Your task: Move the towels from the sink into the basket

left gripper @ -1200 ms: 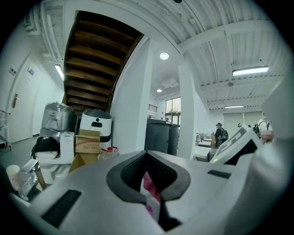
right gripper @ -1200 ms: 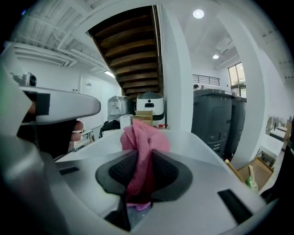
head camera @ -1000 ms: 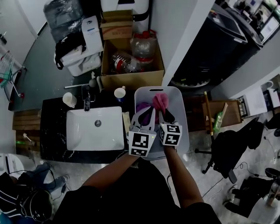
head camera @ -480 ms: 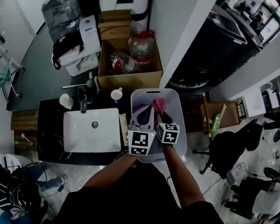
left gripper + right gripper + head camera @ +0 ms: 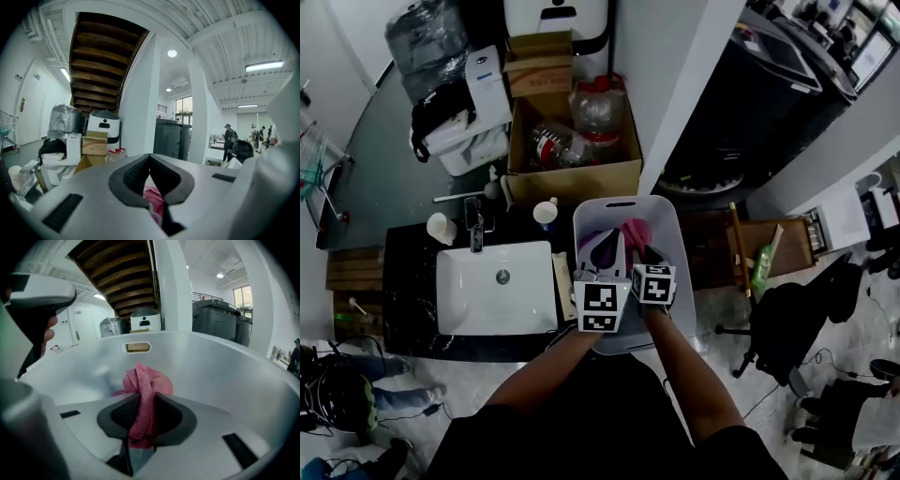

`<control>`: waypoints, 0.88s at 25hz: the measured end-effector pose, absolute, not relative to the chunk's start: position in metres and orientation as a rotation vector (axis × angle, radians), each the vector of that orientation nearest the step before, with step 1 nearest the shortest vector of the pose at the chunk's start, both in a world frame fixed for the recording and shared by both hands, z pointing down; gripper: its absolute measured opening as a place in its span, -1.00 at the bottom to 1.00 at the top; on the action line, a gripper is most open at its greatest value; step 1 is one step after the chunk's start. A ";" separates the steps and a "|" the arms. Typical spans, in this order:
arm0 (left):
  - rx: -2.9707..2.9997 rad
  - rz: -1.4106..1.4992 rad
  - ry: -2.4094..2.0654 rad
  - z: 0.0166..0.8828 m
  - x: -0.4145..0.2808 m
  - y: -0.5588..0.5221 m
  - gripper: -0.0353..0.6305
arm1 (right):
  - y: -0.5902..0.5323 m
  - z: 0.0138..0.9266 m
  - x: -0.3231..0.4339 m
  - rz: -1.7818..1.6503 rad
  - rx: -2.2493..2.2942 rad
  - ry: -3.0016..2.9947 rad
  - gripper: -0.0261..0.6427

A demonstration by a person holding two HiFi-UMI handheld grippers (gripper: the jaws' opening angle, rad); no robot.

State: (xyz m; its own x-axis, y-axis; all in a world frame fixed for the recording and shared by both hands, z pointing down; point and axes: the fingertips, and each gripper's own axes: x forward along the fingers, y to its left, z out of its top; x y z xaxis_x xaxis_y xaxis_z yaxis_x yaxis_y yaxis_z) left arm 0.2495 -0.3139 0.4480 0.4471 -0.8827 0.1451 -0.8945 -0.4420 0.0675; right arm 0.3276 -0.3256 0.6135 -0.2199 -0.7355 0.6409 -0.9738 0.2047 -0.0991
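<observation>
Two grippers are being held side by side over the white basket (image 5: 677,228), which is standing just to the right of the sink (image 5: 497,286) at the end of the dark counter (image 5: 408,281). A pink towel (image 5: 143,380) is being clamped by the right gripper (image 5: 140,401), whose jaws are being kept narrow with the bunched cloth pressed between the pads; the towel is being held low inside the basket, with the white wall curving all around it (the handle slot (image 5: 138,347) is being faced straight on). The left gripper (image 5: 149,157) is being held with its jaw tips together and nothing pressed between them; only a patch of the pink cloth is being glimpsed through the gap lower down. A purple towel (image 5: 598,242) is lying in the basket beneath the left gripper, beside the pink one. Behind the sink, a faucet (image 5: 475,230) and two paper cups (image 5: 441,228) are standing on the counter, and an open cardboard box (image 5: 572,178) is sitting on the floor beyond.
</observation>
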 end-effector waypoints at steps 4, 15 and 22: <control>2.568 0.153 -1.619 0.446 0.253 -0.318 -0.88 | -0.330 0.621 0.333 0.710 1.573 -2.008 -0.59; 2.513 0.190 -1.641 0.461 0.258 -0.325 -0.88 | -0.339 0.661 0.346 0.795 1.553 -1.996 -0.59; 2.489 0.231 -1.668 0.476 0.265 -0.330 -0.88 | -0.345 0.676 0.347 0.750 1.482 -1.985 -0.59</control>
State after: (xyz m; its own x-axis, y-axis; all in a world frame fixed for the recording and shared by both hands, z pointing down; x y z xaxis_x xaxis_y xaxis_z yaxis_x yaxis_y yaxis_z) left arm 0.2648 -0.3299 0.4758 0.3751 -0.9046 0.2025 -0.9256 -0.3776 0.0279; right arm 0.3469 -0.3451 0.6758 -0.2437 -0.6603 0.7104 -0.9651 0.2377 -0.1101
